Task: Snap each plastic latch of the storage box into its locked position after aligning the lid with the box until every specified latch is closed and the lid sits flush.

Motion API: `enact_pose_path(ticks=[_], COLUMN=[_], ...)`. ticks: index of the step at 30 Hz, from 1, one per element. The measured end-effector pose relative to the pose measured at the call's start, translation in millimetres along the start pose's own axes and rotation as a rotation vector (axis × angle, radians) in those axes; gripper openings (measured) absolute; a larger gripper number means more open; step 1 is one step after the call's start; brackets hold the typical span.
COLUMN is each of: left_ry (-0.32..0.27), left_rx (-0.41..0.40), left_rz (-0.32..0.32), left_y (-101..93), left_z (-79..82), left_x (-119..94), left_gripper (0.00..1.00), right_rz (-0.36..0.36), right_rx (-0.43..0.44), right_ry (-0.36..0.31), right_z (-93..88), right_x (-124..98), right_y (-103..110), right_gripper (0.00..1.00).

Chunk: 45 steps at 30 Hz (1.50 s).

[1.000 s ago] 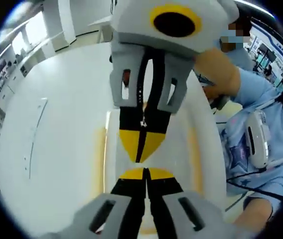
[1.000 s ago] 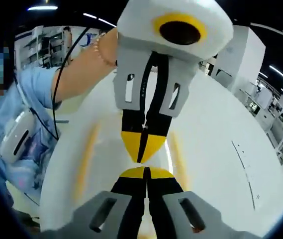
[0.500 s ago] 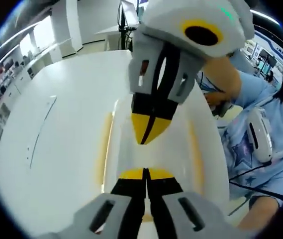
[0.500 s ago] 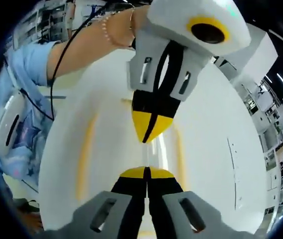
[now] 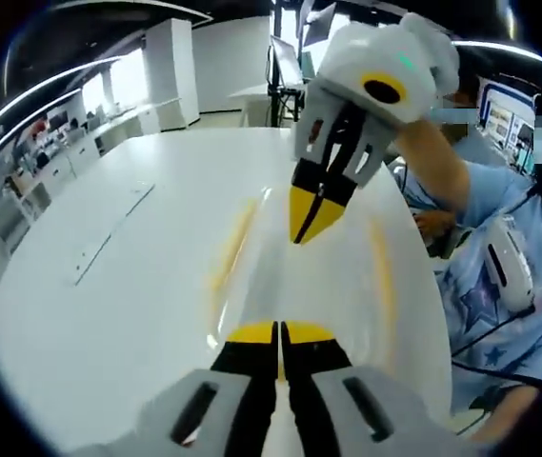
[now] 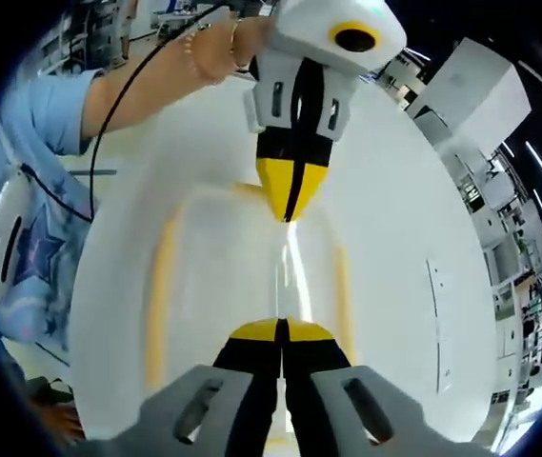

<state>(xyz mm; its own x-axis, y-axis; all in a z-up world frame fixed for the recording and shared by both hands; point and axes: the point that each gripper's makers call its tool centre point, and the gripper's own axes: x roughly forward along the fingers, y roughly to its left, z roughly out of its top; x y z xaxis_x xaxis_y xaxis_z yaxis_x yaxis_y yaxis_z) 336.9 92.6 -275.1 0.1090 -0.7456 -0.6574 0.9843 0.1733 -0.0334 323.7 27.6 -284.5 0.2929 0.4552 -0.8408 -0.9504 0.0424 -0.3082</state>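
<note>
**Two grippers above the box lid, both pinched together**

In the left gripper view, the left gripper had its two jaws pressed together with nothing between them. It hung over the near end of the storage box, which sat on the white table. The lid was white with yellow edges. The right gripper came in from the far end, tip down, jaws together and holding nothing. A person's bare forearm reached behind it, bent up from a blue sleeve.

In the right gripper view, the right gripper showed the same thing: jaws together, nothing held. The lid lay below it, with yellow strips down its long sides. The left gripper pointed down at the far end of the lid. A wrist with a bead bracelet held it from above.

The picture was washed out, so I could not tell whether any latch was locked. To do this step well, I think each tip should press straight onto a latch at its own end, pushing evenly so the lid does not tip up.
</note>
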Motion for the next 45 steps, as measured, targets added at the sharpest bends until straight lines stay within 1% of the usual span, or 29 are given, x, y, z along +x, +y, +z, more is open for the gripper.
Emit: enact_pose_path(ticks=[4, 5, 7, 8, 9, 10, 11, 12, 13, 14, 15, 16, 17, 18, 19, 20, 21, 22, 23, 24, 26, 27, 28, 30, 32, 34, 36, 40, 45], left_ry=[-0.051, -0.083, -0.103, -0.094, -0.111, -0.134, -0.167, -0.217, -0.238, -0.237, -0.287, -0.311, -0.302, -0.316, -0.373, -0.377, -0.4, -0.408, -0.408, -0.4, -0.351, -0.361, -0.358, -0.377, -0.382, -0.384, -0.398, -0.409, -0.414], left_rx=[-0.026, -0.036, -0.047, -0.049, -0.053, -0.05, -0.07, -0.078, -0.083, -0.078, -0.107, -0.107, -0.052, -0.065, -0.117, -0.117, -0.142, -0.14, -0.115, -0.125, -0.124, -0.127, -0.122, -0.095, -0.098, -0.102, -0.113, -0.121, -0.134], left_rz=[0.006, 0.007, 0.006, 0.016, 0.017, 0.037, 0.034, 0.027, 0.026, 0.03, 0.011, 0.019, 0.061, 0.054, 0.021, 0.018, -0.001, 0.0, 0.014, 0.011, 0.02, 0.001, -0.007, -0.006, -0.003, -0.004, -0.011, -0.008, -0.017], left_y=[2.3, 3.0, 2.4, 4.5, 4.3, 7.6, 5.7, 4.0, 2.2, 1.0, 2.9, 9.9, 8.8, 0.5, -2.2, 0.5, 0.5, 4.4, 3.6, 0.4, -0.3, -2.2, -2.8, -3.1, -2.4, -2.9, 0.6, 1.5, 8.8], left_z=[-4.0, -2.8, -5.5, -10.1, -12.4, -13.8, -12.9, -7.0, -8.2, -11.1, -8.6, -7.8, -14.7, -17.2, -11.5, -15.0, -15.9, -19.4, -22.6, -26.3, -38.8, -40.2, -41.0, -38.9, -39.1, -40.8, -41.2, -40.9, -41.7], left_x=[-7, -8, -11, -12, -16, -17, -20, -21, -22, -22, -26, -29, -26, -24, -24, -26, -28, -30, -28, -25, -17, -14, -13, -17, -18, -16, -17, -18, -21], left_gripper=[0.01, 0.01, 0.01, 0.01, 0.02, 0.01, 0.01, 0.01, 0.01, 0.01, 0.01, 0.01, 0.01, 0.01, 0.01, 0.01, 0.01, 0.01, 0.01, 0.01, 0.01, 0.01, 0.01, 0.0, 0.0, 0.0, 0.0, 0.0, 0.0], right_rz=[0.002, 0.003, 0.004, 0.004, 0.002, 0.001, 0.002, 0.002, 0.003, 0.003, 0.003, 0.001, -0.002, -0.005, -0.009, -0.011, -0.013, -0.014, -0.015, -0.015, -0.016, -0.017, -0.019, -0.022, -0.026, -0.035, -0.039, -0.055, -0.068], right_rx=[0.017, 0.022, 0.024, 0.025, 0.026, 0.025, 0.024, 0.025, 0.026, 0.024, 0.023, 0.023, 0.021, 0.019, 0.014, 0.011, 0.009, 0.007, 0.006, 0.004, 0.004, 0.001, -0.001, -0.008, -0.014, -0.032, -0.056, -0.075, -0.094], right_ry=[-0.013, -0.014, -0.016, -0.017, -0.019, -0.022, -0.024, -0.024, -0.024, -0.023, -0.023, -0.021, -0.02, -0.02, -0.021, -0.02, -0.019, -0.017, -0.016, -0.014, -0.012, -0.01, -0.008, -0.002, 0.011, 0.035, 0.056, 0.099, 0.117], right_z=[0.6, 0.4, 0.9, 1.0, 1.3, 2.0, 2.4, 2.6, 3.1, 3.3, 3.4, 3.3, 3.5, 3.4, 4.0, 3.9, 3.9, 3.7, 3.7, 3.5, 3.3, 3.2, 3.0, 2.9, 3.0, 2.9, 3.0, 2.9, 2.3], right_x=[-1, 0, 0, 0, 0, 0, 0, -1, -1, -1, -2, -2, -2, -3, -3, -3, -4, -4, -4, -5, -5, -5, -5, -5, -5, -5, -5, -4, -4], right_y=[-1, -1, -1, -1, -1, -1, -1, -1, -1, 0, 0, 0, 0, 0, 1, 1, 1, 1, 1, 1, 1, 2, 2, 2, 2, 3, 6, 7, 7], right_gripper=[0.0, 0.0, 0.0, 0.0, 0.0, 0.0, 0.0, 0.0, 0.0, 0.0, 0.0, 0.0, 0.0, 0.0, 0.0, 0.0, 0.0, 0.0, 0.0, 0.0, 0.0, 0.0, 0.0, 0.0, 0.0, 0.0, 0.0, 0.0, 0.0])
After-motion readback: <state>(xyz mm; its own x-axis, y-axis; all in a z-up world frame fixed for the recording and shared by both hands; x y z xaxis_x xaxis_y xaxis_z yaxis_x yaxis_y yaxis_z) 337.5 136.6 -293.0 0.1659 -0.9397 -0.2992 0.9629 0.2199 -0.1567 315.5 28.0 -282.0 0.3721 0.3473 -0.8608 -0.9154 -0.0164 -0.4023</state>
